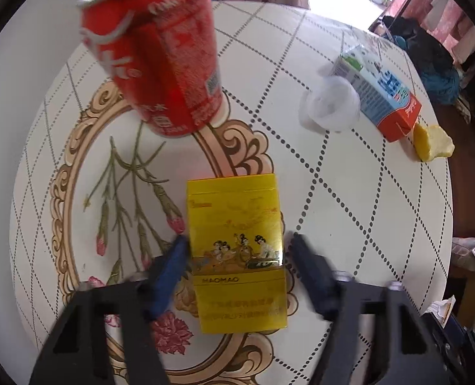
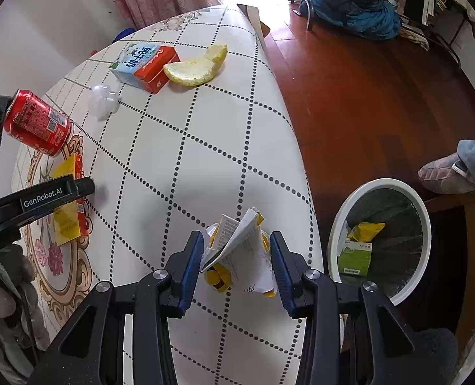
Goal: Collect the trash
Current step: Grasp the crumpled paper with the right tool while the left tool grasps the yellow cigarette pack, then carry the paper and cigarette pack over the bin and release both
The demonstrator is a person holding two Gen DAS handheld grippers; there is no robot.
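Note:
A yellow cigarette box (image 1: 235, 250) lies flat on the round table (image 1: 365, 208). My left gripper (image 1: 235, 243) is open around it, its blue fingers a little off each side. In the right wrist view the box (image 2: 65, 199) shows under the left gripper's arm. My right gripper (image 2: 237, 250) is shut on a crumpled white and yellow paper wrapper (image 2: 237, 250), held above the table's right edge. A white-rimmed trash bin (image 2: 382, 240) stands on the floor just right of it, with a yellow wrapper and a green carton inside.
A red cola can (image 1: 153, 61) lies tilted behind the yellow box. A blue and orange milk carton (image 1: 375, 89), a clear plastic cup (image 1: 330, 102) and a yellow fruit peel (image 1: 431, 142) lie at the far right. A slippered foot (image 2: 446, 173) is beside the bin.

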